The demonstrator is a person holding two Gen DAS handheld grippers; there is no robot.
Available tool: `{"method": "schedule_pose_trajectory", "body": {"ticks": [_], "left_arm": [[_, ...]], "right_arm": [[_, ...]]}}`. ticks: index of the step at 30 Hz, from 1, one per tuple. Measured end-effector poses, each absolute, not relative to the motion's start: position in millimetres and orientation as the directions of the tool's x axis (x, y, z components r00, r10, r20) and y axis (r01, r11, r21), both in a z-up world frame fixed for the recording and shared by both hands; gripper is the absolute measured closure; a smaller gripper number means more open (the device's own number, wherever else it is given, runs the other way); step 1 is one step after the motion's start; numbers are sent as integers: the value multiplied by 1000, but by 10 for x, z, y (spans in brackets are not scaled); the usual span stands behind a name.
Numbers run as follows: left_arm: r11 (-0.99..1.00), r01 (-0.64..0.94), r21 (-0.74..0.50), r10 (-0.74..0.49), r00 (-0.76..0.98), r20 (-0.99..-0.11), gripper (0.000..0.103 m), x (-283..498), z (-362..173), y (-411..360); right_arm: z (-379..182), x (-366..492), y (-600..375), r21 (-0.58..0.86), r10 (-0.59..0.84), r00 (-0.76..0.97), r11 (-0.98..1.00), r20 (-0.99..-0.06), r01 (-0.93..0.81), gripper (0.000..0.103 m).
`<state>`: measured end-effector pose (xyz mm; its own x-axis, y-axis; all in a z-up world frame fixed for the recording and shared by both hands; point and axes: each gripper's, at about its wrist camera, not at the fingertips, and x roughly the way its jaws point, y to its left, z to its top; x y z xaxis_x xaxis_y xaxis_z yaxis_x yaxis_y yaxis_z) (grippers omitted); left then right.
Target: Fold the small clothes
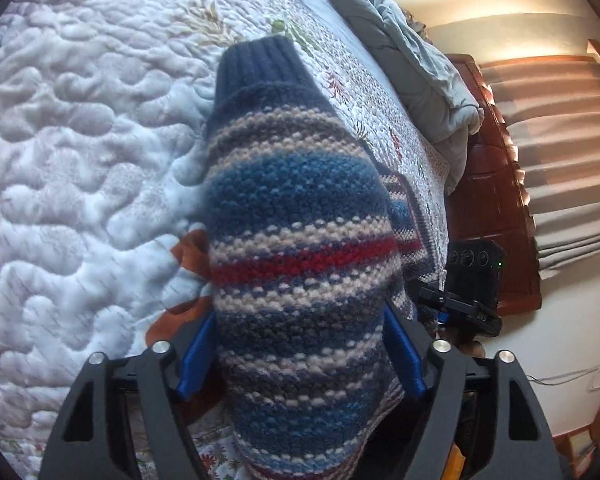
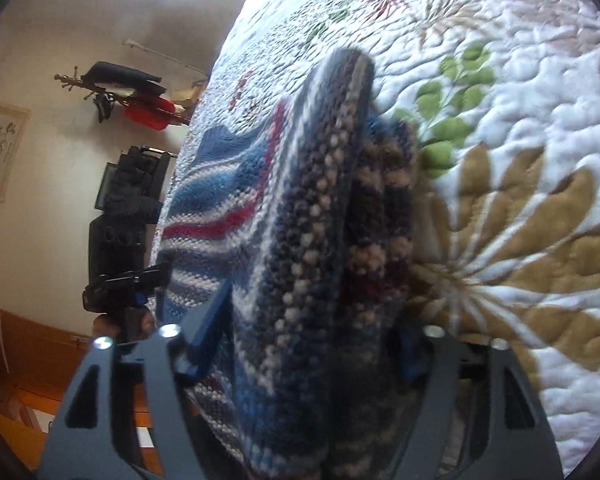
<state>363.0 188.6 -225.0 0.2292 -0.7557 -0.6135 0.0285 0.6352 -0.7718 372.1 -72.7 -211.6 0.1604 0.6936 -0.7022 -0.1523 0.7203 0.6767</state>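
Striped knitted sweater [image 1: 300, 248] bulges from six toward twelve o'clock over the quilted bedspread [image 1: 80, 160], pinched between the blue pads of the left gripper [image 1: 302, 352] and right gripper [image 2: 300, 352]; fold best by lowering both edges evenly, stripes aligned.

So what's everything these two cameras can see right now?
sweater: one, knitted in navy, blue, cream and red stripes, held up over the bed between both claws
quilt: one, white with stitched flowers and leaves, covering the bed
blanket: one, grey, bunched at the far end of the bed
bed frame: one, reddish-brown wood, beside the quilt
curtain: one, pale, pleated, along the wall
wall picture: one, cream with dark motifs, on the wall
left claw: one, black with blue fingers, closed on the sweater
right claw: one, black with blue fingers, closed on the sweater
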Motion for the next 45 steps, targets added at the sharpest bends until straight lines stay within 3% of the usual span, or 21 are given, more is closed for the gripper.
{"method": "schedule_pose_trajectory", "body": {"ticks": [4, 8, 10, 11, 12, 13, 17, 19, 21, 23, 25, 27, 31, 33, 40, 45], "left_arm": [[734, 88, -674, -652, 371, -661, 24, 3391, -1782, 1993], [702, 213, -680, -688, 453, -567, 23, 2944, -1377, 1919], [695, 275, -664, -704, 446, -553, 23, 2758, -1347, 1716], [689, 288, -665, -713, 432, -552, 24, 2708, -1391, 1667], [681, 294, -671, -722, 424, -547, 24, 2660, -1429, 1595], [671, 292, -681, -731, 414, -542, 24, 2630, -1513, 1545], [637, 214, -741, -753, 380, -537, 25, 2553, -1911, 1505], [624, 198, -756, -759, 385, -525, 25, 2513, -2008, 1529], [612, 183, -769, -763, 392, -514, 25, 2475, -2044, 1576], [599, 178, -781, -771, 392, -502, 25, 2468, -2065, 1630], [600, 183, -779, -772, 390, -503, 25, 2463, -2073, 1636], [599, 189, -778, -773, 389, -501, 25, 2452, -2090, 1666], [591, 190, -784, -777, 393, -492, 25, 2449, -2130, 1695], [581, 186, -792, -783, 391, -483, 24, 2446, -2153, 1711], [525, 129, -841, -801, 409, -438, 23, 2440, -2242, 1836], [550, 128, -825, -786, 413, -460, 19, 2407, -2208, 1796]], "right_arm": [[-1719, 3830, -1061, 694, 712, 252, 699, -655, -171, 20], [-1676, 4153, -1065, 710, 715, 263, 691, -647, -134, 20], [-1788, 4318, -961, 690, 692, 244, 715, -679, -109, 28], [-1827, 4402, -849, 686, 690, 228, 719, -686, -111, 52], [-1864, 4446, -757, 679, 689, 207, 723, -695, -127, 83], [-1861, 4465, -776, 658, 674, 214, 738, -707, -149, 93], [-1874, 4441, -925, 604, 622, 317, 780, -716, -166, 94], [-2114, 4460, -1017, 600, 608, 286, 790, -741, -124, 92], [-2124, 4382, -997, 565, 580, 302, 812, -756, -146, 74], [-1963, 4248, -1028, 556, 573, 350, 816, -741, -159, 72], [-1671, 3979, -1108, 539, 573, 423, 816, -702, -211, 73], [-1505, 3671, -1068, 570, 633, 402, 773, -662, -279, 81], [-1716, 3445, -873, 582, 645, 312, 764, -698, -278, 84], [-1954, 3476, -924, 558, 601, 299, 799, -741, -225, 103], [-1577, 2881, -934, 570, 644, 333, 765, -689, -301, 96], [-1923, 2529, -955, 541, 598, 311, 801, -739, -256, 97]]}}
